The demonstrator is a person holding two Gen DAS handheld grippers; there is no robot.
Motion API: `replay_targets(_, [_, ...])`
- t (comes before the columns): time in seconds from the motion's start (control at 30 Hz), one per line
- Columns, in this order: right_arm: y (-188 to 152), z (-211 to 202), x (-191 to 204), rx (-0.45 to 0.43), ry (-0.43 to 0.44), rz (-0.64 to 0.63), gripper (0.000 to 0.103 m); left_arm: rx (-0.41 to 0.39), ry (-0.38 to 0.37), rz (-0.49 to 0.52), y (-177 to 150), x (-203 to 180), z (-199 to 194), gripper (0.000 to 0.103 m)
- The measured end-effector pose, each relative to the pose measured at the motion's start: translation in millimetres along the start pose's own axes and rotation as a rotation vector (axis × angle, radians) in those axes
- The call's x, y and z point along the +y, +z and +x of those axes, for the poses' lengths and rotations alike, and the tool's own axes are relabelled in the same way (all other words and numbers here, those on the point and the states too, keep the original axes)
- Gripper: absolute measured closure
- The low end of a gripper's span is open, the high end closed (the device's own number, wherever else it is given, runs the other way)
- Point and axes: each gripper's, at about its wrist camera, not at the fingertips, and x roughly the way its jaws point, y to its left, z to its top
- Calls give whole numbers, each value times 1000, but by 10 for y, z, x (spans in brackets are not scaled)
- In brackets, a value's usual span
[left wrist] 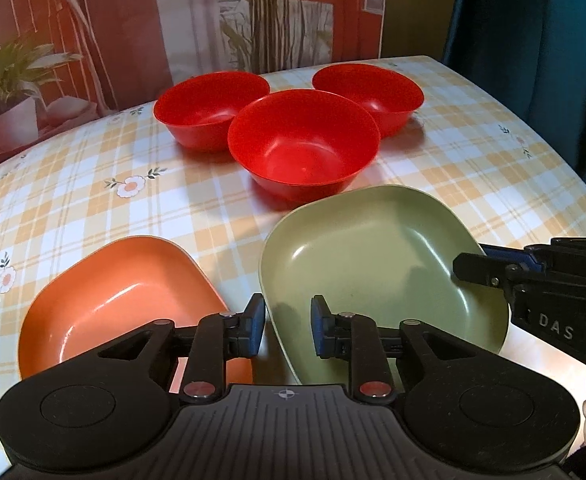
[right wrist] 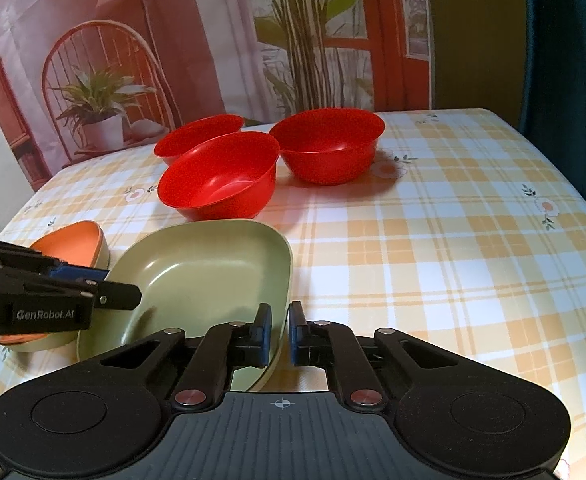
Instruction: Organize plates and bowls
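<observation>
Green plate [right wrist: 213, 276]: rim clenched in right gripper [right wrist: 280, 334]
Left gripper [left wrist: 287, 330]: released, straddling the plate's other edge
Surface: checked tablecloth [right wrist: 433, 248]

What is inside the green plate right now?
The green plate holds no food or dishes. Its near rim runs between the right gripper's closed jaws. The left gripper straddles its other rim. The tablecloth beneath is hidden.

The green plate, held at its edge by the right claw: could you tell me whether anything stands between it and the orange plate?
Nothing visible does. The green plate and orange plate lie side by side; only the left claw hovers over the gap.
</observation>
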Motion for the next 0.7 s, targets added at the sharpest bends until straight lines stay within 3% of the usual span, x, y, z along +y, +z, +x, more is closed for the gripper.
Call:
replay_targets(0.17, [16, -63, -36, -15, -11, 15, 95, -3, -47, -14, -12, 6, -75, 78])
replay_targets(0.5, [162, -235, 58, -61, 10, -16, 95, -87, -105, -88, 38, 181, -364, 79])
replay_targets(0.7, [376, -250, 268, -89, 61, -50, 95, -140, -92, -150, 29, 383, -588, 78])
